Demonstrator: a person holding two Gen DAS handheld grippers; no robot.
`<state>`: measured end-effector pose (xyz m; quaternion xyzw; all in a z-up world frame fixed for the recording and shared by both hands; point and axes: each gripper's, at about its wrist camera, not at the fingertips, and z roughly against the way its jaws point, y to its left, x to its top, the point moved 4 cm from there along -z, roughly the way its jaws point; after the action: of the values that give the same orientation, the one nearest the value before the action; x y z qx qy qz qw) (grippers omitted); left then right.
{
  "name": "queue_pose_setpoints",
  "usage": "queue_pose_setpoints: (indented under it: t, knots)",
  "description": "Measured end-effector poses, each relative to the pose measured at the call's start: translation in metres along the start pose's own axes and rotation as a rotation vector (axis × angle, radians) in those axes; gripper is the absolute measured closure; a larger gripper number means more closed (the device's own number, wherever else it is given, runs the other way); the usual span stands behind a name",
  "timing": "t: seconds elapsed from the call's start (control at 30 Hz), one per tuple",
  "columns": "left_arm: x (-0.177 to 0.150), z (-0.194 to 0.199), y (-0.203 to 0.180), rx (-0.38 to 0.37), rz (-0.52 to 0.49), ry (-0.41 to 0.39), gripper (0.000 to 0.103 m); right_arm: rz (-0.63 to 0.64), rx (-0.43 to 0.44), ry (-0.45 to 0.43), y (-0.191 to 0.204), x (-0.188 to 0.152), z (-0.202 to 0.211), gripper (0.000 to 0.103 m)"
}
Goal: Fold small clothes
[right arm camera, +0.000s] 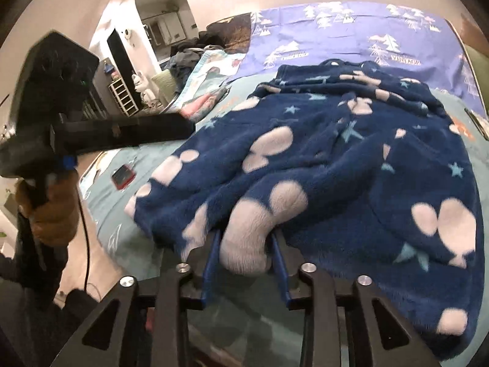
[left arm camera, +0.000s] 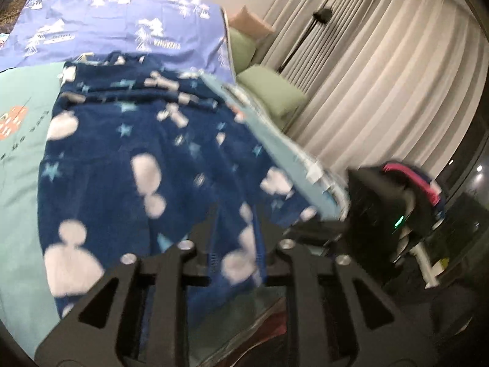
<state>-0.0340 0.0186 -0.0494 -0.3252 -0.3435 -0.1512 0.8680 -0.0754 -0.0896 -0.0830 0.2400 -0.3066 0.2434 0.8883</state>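
Left gripper sat left of the navy fleece garment with white blobs and pale stars, held by a hand; jaws narrow, fleece between them, grip unclear through blur. Garment lay spread on the mint-green bedsheet. Right gripper at its near hem, blue fingers pinching a fleece fold.
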Motion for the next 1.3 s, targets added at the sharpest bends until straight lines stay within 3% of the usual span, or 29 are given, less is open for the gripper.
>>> queue_pose_setpoints:
  t: [0.13,0.27,0.4,0.47,0.53,0.57,0.6,0.63,0.7,0.77,0.87,0.97,1.03,1.17,1.2,1.3]
  knots:
    - [-0.029,0.001,-0.005,0.040,-0.066,0.044,0.052,-0.055,-0.014,-0.038,-0.017,-0.016,0.032,0.060]
    - [-0.053,-0.005,-0.024,0.127,-0.241,0.073,0.035,-0.092,-0.097,-0.016,-0.035,-0.035,0.048,0.059]
    - [-0.070,-0.032,-0.033,0.258,-0.430,0.135,0.034,-0.120,-0.119,0.019,-0.042,-0.045,0.043,0.059]
    - [-0.074,-0.050,-0.030,0.365,-0.513,0.147,0.034,-0.103,-0.136,0.038,-0.041,-0.051,0.037,0.059]
    - [-0.072,-0.061,-0.022,0.428,-0.535,0.168,0.049,-0.071,-0.158,0.051,-0.039,-0.053,0.032,0.059]
    - [-0.064,-0.063,-0.015,0.419,-0.488,0.184,0.072,-0.060,-0.160,0.054,-0.039,-0.052,0.030,0.059]
    - [-0.055,-0.061,-0.009,0.401,-0.421,0.183,0.075,-0.049,-0.161,0.055,-0.039,-0.051,0.028,0.059]
    - [-0.036,-0.053,0.004,0.359,-0.293,0.153,0.075,-0.041,-0.163,0.057,-0.040,-0.048,0.025,0.059]
    - [-0.012,-0.039,0.018,0.328,-0.176,0.081,0.075,-0.044,-0.167,0.049,-0.047,-0.039,0.017,0.059]
    - [0.011,-0.023,0.038,0.391,-0.098,-0.009,0.075,-0.076,-0.160,0.031,-0.055,-0.027,0.012,0.059]
    - [0.021,-0.004,0.052,0.417,-0.025,-0.055,0.075,-0.128,-0.133,-0.006,-0.065,-0.010,0.008,0.059]
    - [0.010,0.008,0.040,0.344,-0.035,-0.047,0.075,-0.148,-0.109,-0.018,-0.068,0.000,0.007,0.059]
    - [-0.003,0.008,0.015,0.201,-0.092,-0.007,0.075,-0.157,-0.093,-0.008,-0.070,0.003,0.005,0.059]
    - [-0.044,-0.005,-0.040,0.000,-0.274,0.113,0.071,-0.192,-0.028,-0.029,-0.072,0.013,0.011,0.059]
    - [-0.058,-0.018,-0.050,-0.014,-0.325,0.179,0.071,-0.206,-0.008,-0.040,-0.073,0.016,0.013,0.059]
    - [-0.081,-0.052,-0.051,0.103,-0.419,0.289,0.071,-0.248,0.025,-0.058,-0.081,0.026,0.015,0.057]
